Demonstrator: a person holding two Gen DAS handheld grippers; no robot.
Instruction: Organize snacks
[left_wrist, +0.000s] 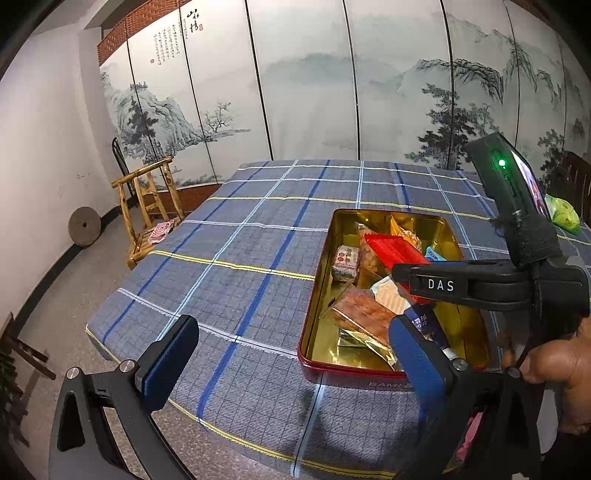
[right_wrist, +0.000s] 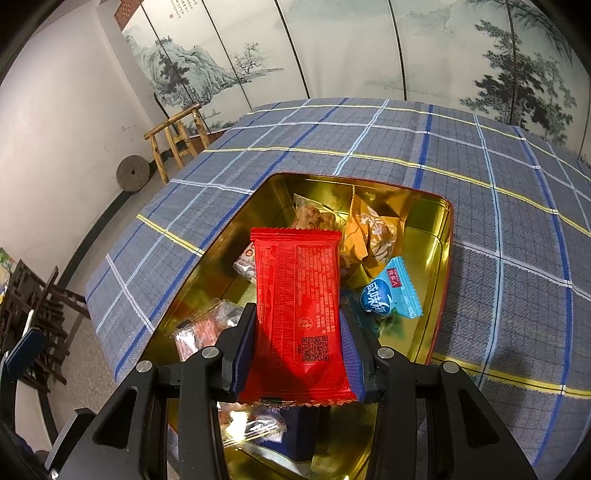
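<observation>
A gold-lined tin with a red rim (left_wrist: 321, 258) (right_wrist: 443, 236) sits on the plaid tablecloth and holds several wrapped snacks. My right gripper (right_wrist: 299, 325) is shut on a red snack packet (right_wrist: 299, 295) and holds it above the tin; the packet (left_wrist: 391, 247) and the gripper also show in the left wrist view. Under it lie a blue candy packet (right_wrist: 393, 291), an orange wrapped snack (right_wrist: 369, 232) and a clear-wrapped snack (right_wrist: 203, 328). My left gripper (left_wrist: 291, 354) is open and empty, near the tin's front left corner.
The plaid-covered table (left_wrist: 240, 258) stretches to the left and back. A green bag (left_wrist: 563, 214) lies at the far right edge. A wooden rack (left_wrist: 151, 210) and a stone wheel (left_wrist: 84, 225) stand on the floor at left. A painted screen lines the back wall.
</observation>
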